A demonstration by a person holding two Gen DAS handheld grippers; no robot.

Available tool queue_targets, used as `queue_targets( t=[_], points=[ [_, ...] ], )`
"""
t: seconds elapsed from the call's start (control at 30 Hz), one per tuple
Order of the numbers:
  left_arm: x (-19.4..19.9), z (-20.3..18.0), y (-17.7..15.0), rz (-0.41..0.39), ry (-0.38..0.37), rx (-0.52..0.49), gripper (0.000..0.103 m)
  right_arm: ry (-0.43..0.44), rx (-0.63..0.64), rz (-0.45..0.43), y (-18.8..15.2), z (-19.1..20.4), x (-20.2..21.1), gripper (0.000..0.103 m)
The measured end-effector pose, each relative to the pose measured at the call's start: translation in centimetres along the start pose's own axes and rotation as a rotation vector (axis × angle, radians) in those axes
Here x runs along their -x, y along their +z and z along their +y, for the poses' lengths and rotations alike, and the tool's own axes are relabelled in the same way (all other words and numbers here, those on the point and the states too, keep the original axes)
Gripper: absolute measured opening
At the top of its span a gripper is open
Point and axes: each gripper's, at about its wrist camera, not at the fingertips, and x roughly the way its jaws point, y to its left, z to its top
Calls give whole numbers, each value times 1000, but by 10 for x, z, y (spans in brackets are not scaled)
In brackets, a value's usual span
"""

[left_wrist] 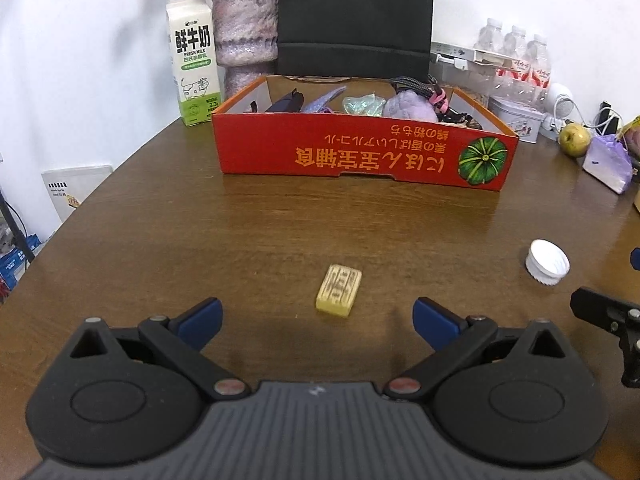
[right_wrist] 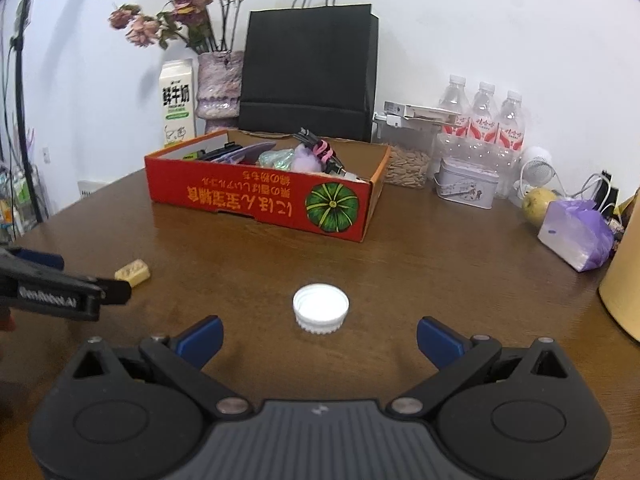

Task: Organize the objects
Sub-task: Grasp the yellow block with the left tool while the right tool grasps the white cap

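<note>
A small yellow block (left_wrist: pixel 339 290) with carved marks lies on the brown table, just ahead of my open left gripper (left_wrist: pixel 317 318) and between its blue fingertips' line. A white bottle cap (right_wrist: pixel 320 308) rests open side up directly in front of my open right gripper (right_wrist: pixel 319 340). The cap (left_wrist: pixel 547 262) also shows at the right in the left wrist view, and the block (right_wrist: pixel 133 273) at the left in the right wrist view. A red cardboard box (left_wrist: pixel 362 148) (right_wrist: pixel 260 198) holding several items stands beyond both. Neither gripper holds anything.
Behind the box stand a milk carton (left_wrist: pixel 195 60), a vase (left_wrist: pixel 245 36) with dried flowers and a black paper bag (right_wrist: pixel 310 76). Water bottles (right_wrist: pixel 484 120), a tin (right_wrist: pixel 466 188), a pear (right_wrist: pixel 536 202) and a purple plastic bag (right_wrist: pixel 576 236) crowd the right side.
</note>
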Motion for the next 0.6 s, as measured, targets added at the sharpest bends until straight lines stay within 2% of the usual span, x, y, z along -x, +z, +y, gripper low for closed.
queue_targets(
  t=[0.2, 0.3, 0.37, 0.4, 0.47, 0.53, 0.6],
  points=[
    [-20, -8, 8, 4, 7, -10, 102, 7, -74, 1, 2, -13, -22, 103],
    [-27, -10, 10, 12, -21, -4, 91, -19, -91, 2, -2, -17, -26, 103],
    [-30, -11, 10, 20, -37, 5, 81, -14, -96, -4, -2, -18, -26, 103],
    [-31, -11, 11, 20, -42, 6, 80, -13, -96, -7, -3, -17, -26, 103],
    [-31, -13, 12, 16, -37, -4, 68, -12, -88, -4, -4, -15, -27, 103],
    [-31, -13, 13, 15, -54, -6, 62, -11, -78, 5, -6, -14, -30, 103],
    [-32, -16, 14, 12, -60, -16, 46, -10, -70, 8, -6, -11, -31, 103]
  ],
)
